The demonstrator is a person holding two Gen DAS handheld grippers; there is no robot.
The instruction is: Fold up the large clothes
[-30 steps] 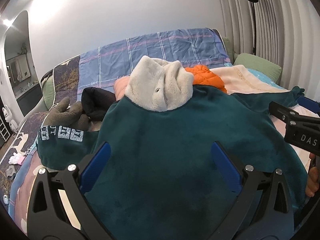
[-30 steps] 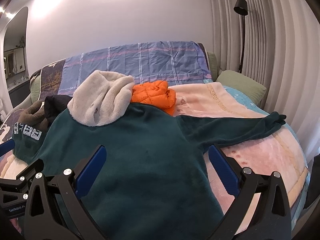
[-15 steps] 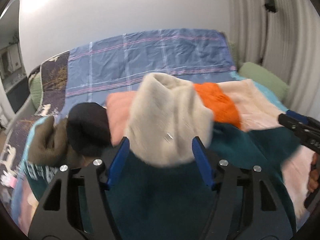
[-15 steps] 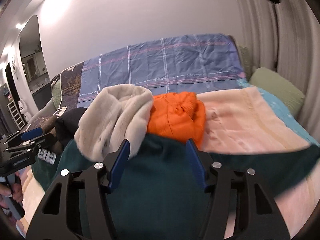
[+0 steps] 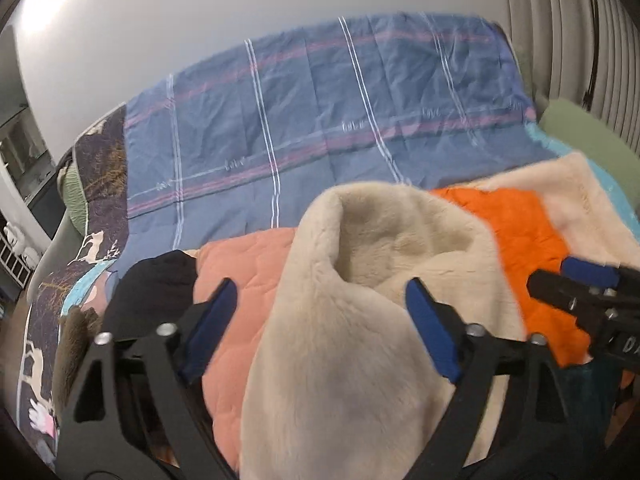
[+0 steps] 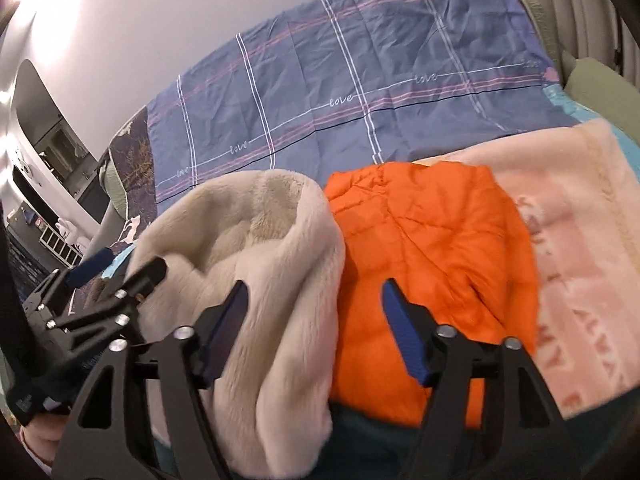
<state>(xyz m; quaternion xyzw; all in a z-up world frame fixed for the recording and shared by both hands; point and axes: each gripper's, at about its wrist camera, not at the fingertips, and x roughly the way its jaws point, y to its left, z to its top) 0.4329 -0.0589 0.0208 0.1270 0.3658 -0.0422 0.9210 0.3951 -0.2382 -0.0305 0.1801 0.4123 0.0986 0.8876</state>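
Note:
A cream fuzzy garment [image 5: 360, 320] lies bunched on the bed, with an orange puffer jacket [image 6: 432, 264] beside it on the right. Only slivers of the dark teal fleece garment [image 6: 380, 444] show at the bottom edge. My left gripper [image 5: 320, 286] hovers over the cream garment, its jaws opening and its blue pads clear of the fabric. My right gripper [image 6: 315, 286] straddles the seam between cream and orange, jaws also opening, gripping nothing. Each gripper shows in the other's view: the right gripper [image 5: 560, 276] at the right edge, the left gripper [image 6: 132, 266] at the left.
A blue plaid sheet [image 5: 320, 120] covers the head of the bed. A salmon quilted piece [image 5: 240, 280] and a black garment [image 5: 152, 288] lie left of the cream one. A pale pink blanket [image 6: 580, 240] spreads right, a green pillow [image 6: 600, 92] beyond it by the curtains.
Both grippers have swept forward over the teal garment to the cream and orange clothes. Their jaws narrowed from wide open, then widened a little. The teal garment has nearly left both views.

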